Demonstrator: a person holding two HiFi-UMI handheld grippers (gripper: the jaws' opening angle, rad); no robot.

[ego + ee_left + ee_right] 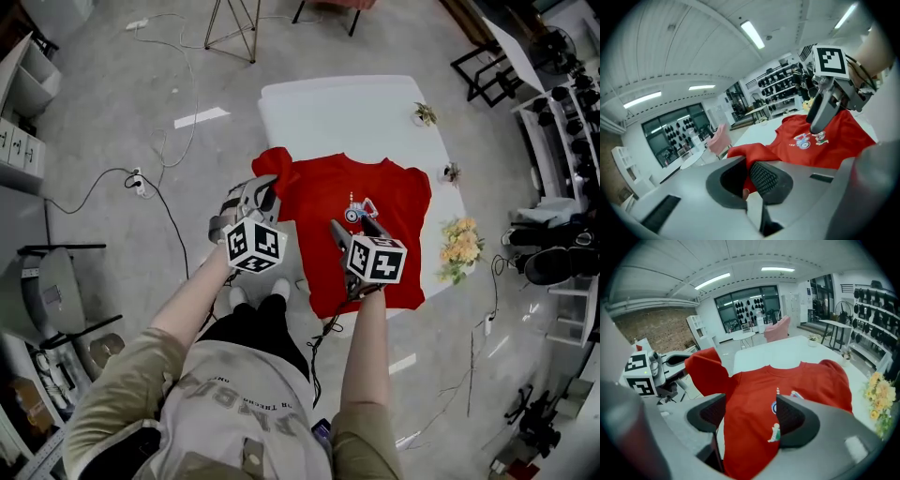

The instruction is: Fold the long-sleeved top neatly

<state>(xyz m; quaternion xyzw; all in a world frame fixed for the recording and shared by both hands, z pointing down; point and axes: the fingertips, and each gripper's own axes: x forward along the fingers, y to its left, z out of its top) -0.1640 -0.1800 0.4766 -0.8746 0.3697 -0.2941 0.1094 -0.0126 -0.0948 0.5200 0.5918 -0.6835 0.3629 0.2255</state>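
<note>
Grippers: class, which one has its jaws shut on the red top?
The left gripper: its jaws pinch a fold of the red long-sleeved top, while the right gripper has its jaws apart.

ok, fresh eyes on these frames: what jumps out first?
A red long-sleeved top lies spread on a white table, cartoon print on its chest. The left hand-held gripper is shut on one sleeve, raised off the table; the right hand-held gripper hovers open over the top's front.

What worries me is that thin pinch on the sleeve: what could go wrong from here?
The left gripper nips only a little of the sleeve, so it may slip out. The right gripper is open and pins nothing, so lifting could drag the red top askew on the table.
</note>
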